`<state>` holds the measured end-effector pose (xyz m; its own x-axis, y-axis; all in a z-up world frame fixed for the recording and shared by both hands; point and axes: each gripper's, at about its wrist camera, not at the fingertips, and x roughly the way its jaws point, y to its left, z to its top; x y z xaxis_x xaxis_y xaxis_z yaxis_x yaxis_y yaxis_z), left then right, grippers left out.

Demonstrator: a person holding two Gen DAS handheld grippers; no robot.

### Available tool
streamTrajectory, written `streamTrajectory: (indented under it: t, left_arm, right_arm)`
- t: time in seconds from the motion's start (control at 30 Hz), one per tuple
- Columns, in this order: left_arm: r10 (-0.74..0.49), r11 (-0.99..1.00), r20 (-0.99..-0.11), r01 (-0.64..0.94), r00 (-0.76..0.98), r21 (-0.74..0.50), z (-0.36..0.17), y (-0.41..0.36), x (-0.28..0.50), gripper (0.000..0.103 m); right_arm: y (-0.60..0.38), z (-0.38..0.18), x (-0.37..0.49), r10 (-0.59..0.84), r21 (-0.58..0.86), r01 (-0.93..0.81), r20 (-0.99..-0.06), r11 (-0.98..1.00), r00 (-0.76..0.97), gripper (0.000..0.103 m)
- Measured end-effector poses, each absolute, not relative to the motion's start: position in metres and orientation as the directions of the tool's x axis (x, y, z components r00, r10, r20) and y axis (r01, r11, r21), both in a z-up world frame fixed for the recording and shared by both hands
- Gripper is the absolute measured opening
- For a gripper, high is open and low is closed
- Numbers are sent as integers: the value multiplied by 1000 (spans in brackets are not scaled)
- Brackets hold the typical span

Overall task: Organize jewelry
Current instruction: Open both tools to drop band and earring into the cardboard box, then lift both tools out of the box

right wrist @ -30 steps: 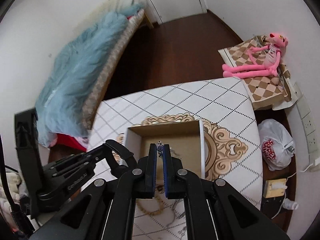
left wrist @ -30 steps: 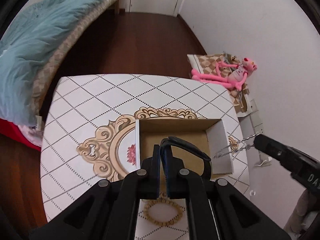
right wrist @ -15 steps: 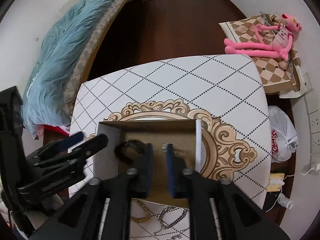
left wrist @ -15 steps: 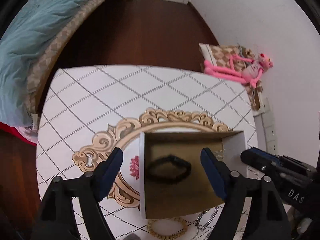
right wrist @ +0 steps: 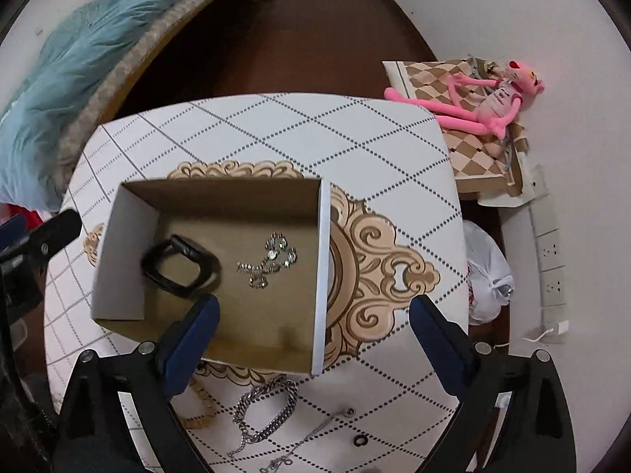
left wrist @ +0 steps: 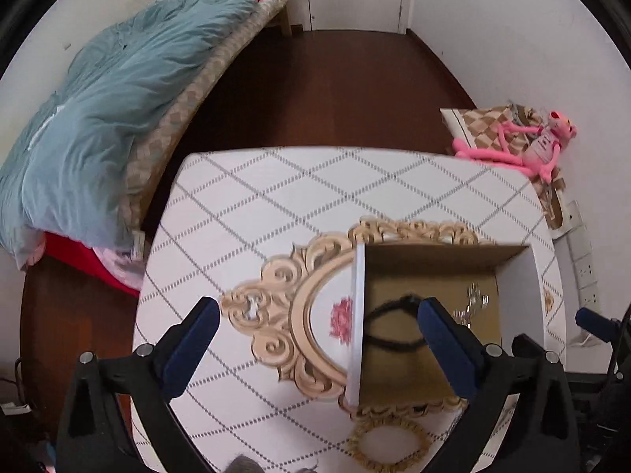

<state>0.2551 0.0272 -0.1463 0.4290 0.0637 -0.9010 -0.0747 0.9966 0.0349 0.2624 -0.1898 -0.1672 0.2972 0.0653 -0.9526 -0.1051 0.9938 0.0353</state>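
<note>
An open cardboard box [right wrist: 321,260] stands on the patterned table [right wrist: 355,134]. Inside lie a black band [right wrist: 179,266] and a sparkly silver chain [right wrist: 268,262]; both also show in the left wrist view, the band [left wrist: 392,325] and the chain [left wrist: 475,303]. My left gripper [left wrist: 317,335] is open and empty above the box's left wall [left wrist: 357,315]. My right gripper [right wrist: 313,327] is open and empty above the box's near edge. On the table in front of the box lie a silver link bracelet [right wrist: 268,410], a beige beaded bracelet [left wrist: 388,445], a thin chain [right wrist: 299,447] and a small black ring [right wrist: 359,440].
A bed with a blue blanket [left wrist: 98,110] stands at the left. A pink plush toy [right wrist: 485,96] lies on a checked cushion at the right by the wall. A white plastic bag [right wrist: 487,276] sits beside the table. Dark wood floor lies beyond the table.
Both grippers opened wide and drew back. The black band left the left gripper and the silver chain left the right gripper; both now lie in the box.
</note>
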Motion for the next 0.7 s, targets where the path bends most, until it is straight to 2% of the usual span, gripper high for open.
streamTrajectory:
  t: [0.33, 0.7]
  left_arm:
    - [92, 995, -891, -85, 444, 60, -139, 25, 225, 103]
    - [102, 993, -846, -102, 523, 56, -86, 26, 176, 103]
  right_arm:
    - [-186, -159, 243, 34, 6, -85, -941, 996, 336, 98]
    - [-186, -95, 194, 29, -3, -68, -888, 998, 458, 99]
